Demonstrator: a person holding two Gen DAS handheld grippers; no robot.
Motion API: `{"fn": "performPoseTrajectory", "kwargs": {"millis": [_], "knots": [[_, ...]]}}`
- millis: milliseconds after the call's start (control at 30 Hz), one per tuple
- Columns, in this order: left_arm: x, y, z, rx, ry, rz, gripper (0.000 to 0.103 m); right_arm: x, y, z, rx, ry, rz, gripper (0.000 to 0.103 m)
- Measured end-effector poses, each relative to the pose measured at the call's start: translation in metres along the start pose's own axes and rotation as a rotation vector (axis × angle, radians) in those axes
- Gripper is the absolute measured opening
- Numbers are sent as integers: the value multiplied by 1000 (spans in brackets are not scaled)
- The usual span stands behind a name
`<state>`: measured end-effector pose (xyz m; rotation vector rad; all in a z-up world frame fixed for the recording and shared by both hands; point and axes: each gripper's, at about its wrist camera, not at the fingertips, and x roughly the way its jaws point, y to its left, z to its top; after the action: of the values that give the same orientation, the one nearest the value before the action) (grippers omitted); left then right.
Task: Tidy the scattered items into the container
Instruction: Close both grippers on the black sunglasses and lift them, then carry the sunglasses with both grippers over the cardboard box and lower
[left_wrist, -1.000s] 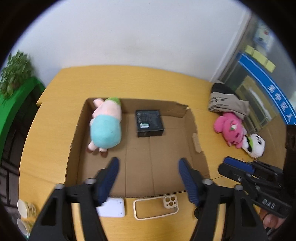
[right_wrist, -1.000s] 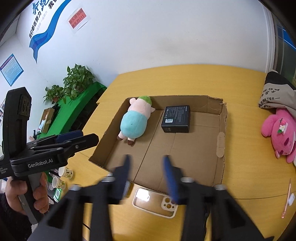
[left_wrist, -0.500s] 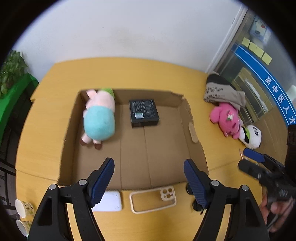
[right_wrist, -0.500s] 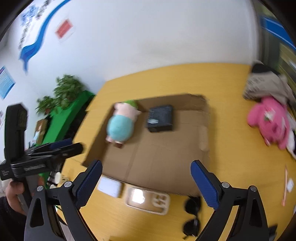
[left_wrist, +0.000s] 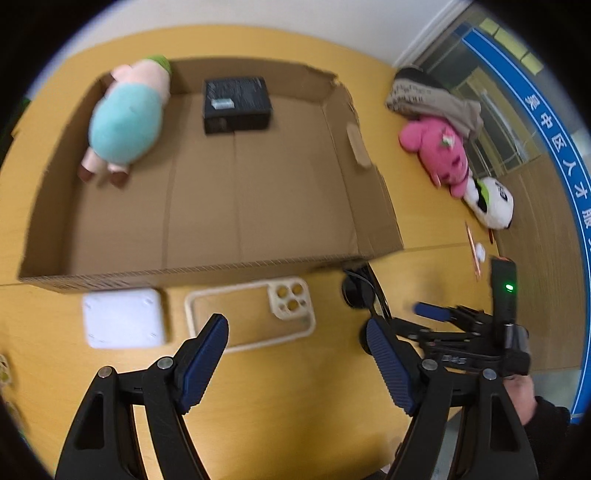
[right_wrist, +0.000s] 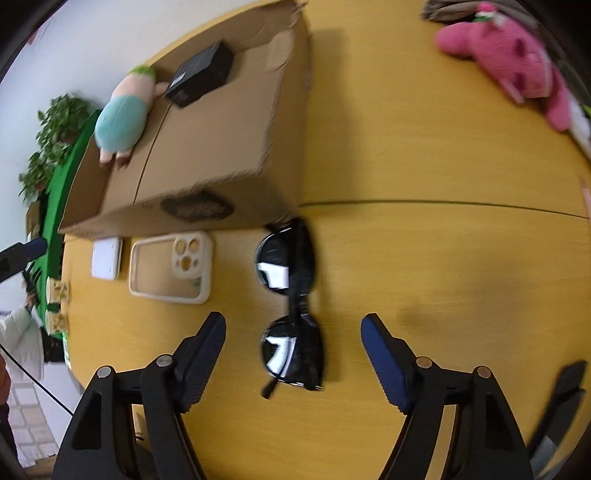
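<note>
The black sunglasses (right_wrist: 291, 310) lie folded on the yellow table (right_wrist: 424, 155), just beside the near right corner of the cardboard box (right_wrist: 207, 155). The right gripper (right_wrist: 293, 332) hovers low over them, jaws wide apart and empty. The left gripper (left_wrist: 297, 336), also spread and empty, hangs above the phone case (left_wrist: 251, 314), with a white pad (left_wrist: 123, 317) left of it. Inside the box lie a pig plush (left_wrist: 127, 114) and a black box (left_wrist: 236, 103). A pink plush (left_wrist: 439, 155) sits far right.
</note>
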<state>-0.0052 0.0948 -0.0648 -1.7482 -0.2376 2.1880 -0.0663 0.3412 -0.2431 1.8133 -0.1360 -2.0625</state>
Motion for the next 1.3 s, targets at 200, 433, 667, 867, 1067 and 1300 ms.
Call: {"fn": "performPoseTrajectory", "kwargs": {"millis": [200,433,667,867,1067,1300], "knots": [[26,-18,-8,32,63,-9,77,41,-1,2,18,43,5,12],[59,-20,-17,2,133,-72,77,45,-11,-18,104,39,79,12],[122,-20,-34,-99,279,-236,77,43,-10,-49,157,43,120,11],[161,-33,-51,-116,351,-339,38,43,5,-69,130,54,149,10],[140,-42,-52,-64,311,-379,9,29,13,-75,130,35,176,9],[84,-33,-23,-47,217,-337,7,-5,46,-54,66,-38,212,9]]}}
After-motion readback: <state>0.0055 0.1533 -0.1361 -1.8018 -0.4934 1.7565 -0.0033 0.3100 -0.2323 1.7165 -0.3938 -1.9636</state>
